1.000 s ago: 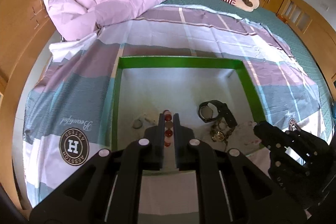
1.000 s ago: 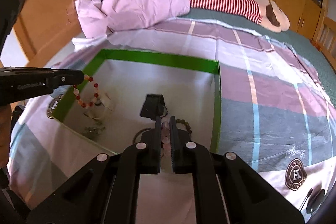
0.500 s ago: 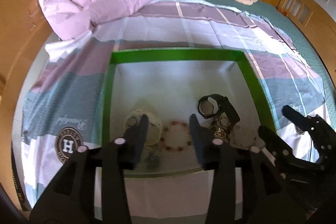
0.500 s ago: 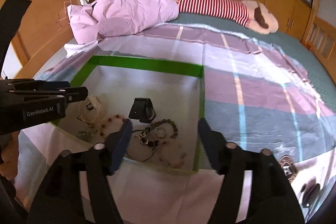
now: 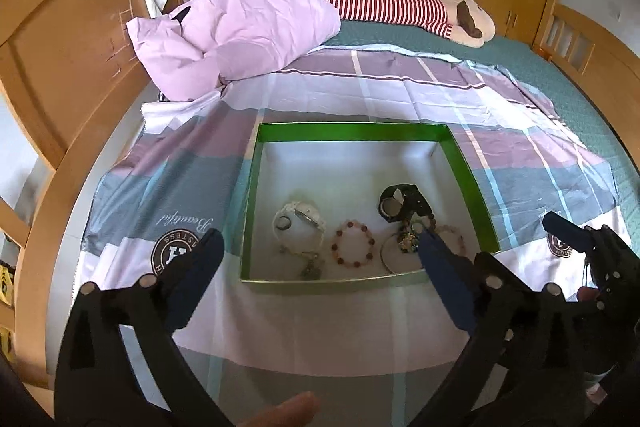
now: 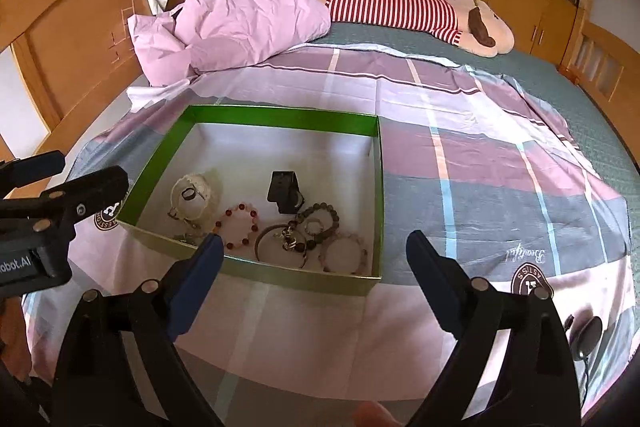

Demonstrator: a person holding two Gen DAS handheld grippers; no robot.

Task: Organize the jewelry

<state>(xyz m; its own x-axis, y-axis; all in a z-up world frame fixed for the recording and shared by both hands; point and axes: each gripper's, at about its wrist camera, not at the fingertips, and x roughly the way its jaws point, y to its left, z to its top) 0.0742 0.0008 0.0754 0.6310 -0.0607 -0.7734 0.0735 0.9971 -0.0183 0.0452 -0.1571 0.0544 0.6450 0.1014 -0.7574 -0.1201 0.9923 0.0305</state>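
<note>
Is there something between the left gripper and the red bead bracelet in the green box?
Only the box's near wall lies between; from above, nothing covers the red bead bracelet. The left gripper is opening, nothing between its jaws.

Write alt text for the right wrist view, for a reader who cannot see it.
The right gripper, jaws opening with nothing between them, hangs over the near edge of a green-rimmed box on a plaid bedspread. Inside lie beaded bracelets, a black watch and other jewelry; the left gripper enters from the left.
</note>
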